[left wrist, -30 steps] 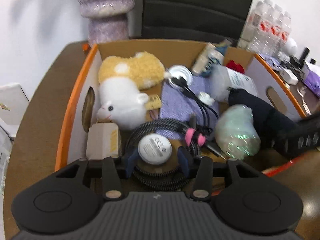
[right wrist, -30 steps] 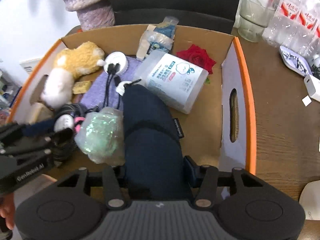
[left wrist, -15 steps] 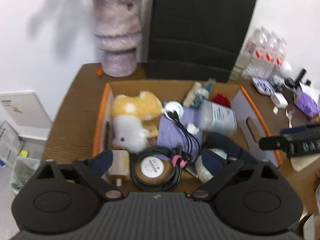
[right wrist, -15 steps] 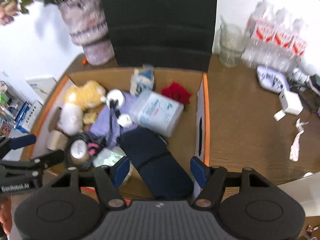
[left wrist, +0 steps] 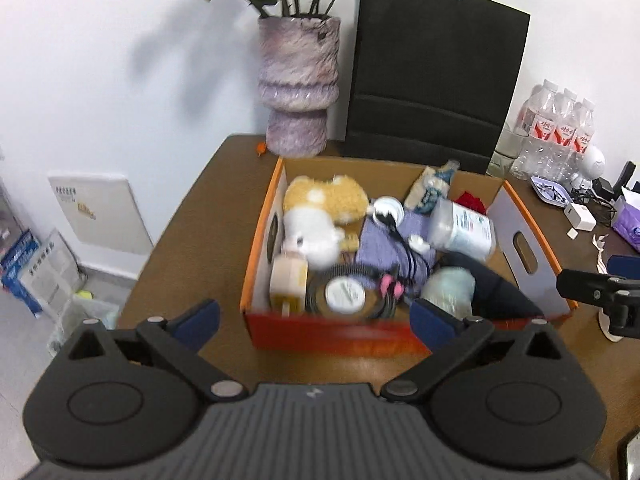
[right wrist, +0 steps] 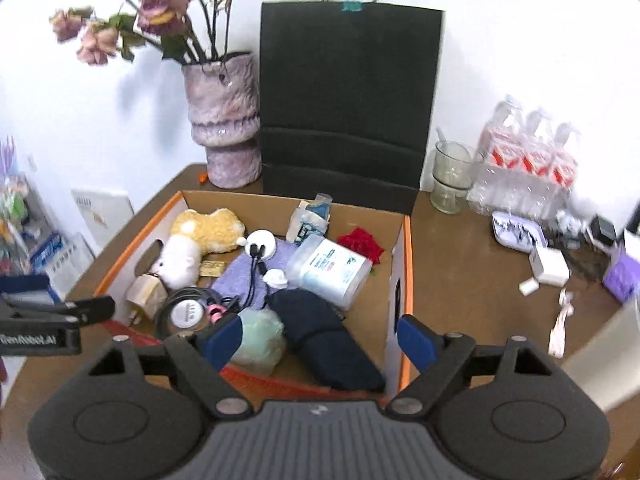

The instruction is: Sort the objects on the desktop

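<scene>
An orange-rimmed cardboard box on the brown desk holds a plush toy, a coiled black cable with a round white disc, a dark navy pouch, a pale green bundle, a clear wipes tub, a purple cloth and a red rose. My left gripper is open and empty, above the box's near edge. My right gripper is open and empty, above the pouch.
A purple vase of dried flowers and a black paper bag stand behind the box. Water bottles, a glass, a white charger and small items lie to the right. The desk's left edge drops to the floor.
Both grippers opened, letting go of the cable disc and the navy pouch, and pulled up and back from the box. The view now takes in the vase and bag.
</scene>
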Available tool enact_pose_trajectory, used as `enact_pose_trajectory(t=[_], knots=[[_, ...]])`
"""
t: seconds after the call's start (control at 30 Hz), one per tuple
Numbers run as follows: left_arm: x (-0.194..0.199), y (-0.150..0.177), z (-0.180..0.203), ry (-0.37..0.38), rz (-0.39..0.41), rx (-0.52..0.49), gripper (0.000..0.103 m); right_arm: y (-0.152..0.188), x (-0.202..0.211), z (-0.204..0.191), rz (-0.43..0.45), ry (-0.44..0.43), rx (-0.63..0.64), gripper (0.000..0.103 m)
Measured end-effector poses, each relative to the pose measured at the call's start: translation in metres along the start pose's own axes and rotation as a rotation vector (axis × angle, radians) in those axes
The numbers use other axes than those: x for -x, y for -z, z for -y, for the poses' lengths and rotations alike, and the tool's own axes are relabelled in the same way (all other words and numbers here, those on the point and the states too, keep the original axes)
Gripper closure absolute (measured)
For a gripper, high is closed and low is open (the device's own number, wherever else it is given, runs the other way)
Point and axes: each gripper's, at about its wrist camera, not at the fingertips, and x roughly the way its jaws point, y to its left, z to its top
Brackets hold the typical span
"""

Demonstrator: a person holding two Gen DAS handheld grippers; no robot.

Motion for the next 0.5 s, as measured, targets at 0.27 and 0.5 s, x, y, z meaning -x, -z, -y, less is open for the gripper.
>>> enact_pose_trajectory(t=[0.27, 0.5], knots=[[0.037, 0.085, 0.003, -0.011, 0.156, -0.078, 0.000, 0.083, 0.023, -0.008, 0.131, -0.036, -0.027, 0.016], [0.046, 0.145, 0.010, -0.024, 0.185, -0.110, 0.000, 0.155, 0.022, -0.016, 0.101, 0.000, -0.011, 0.015]])
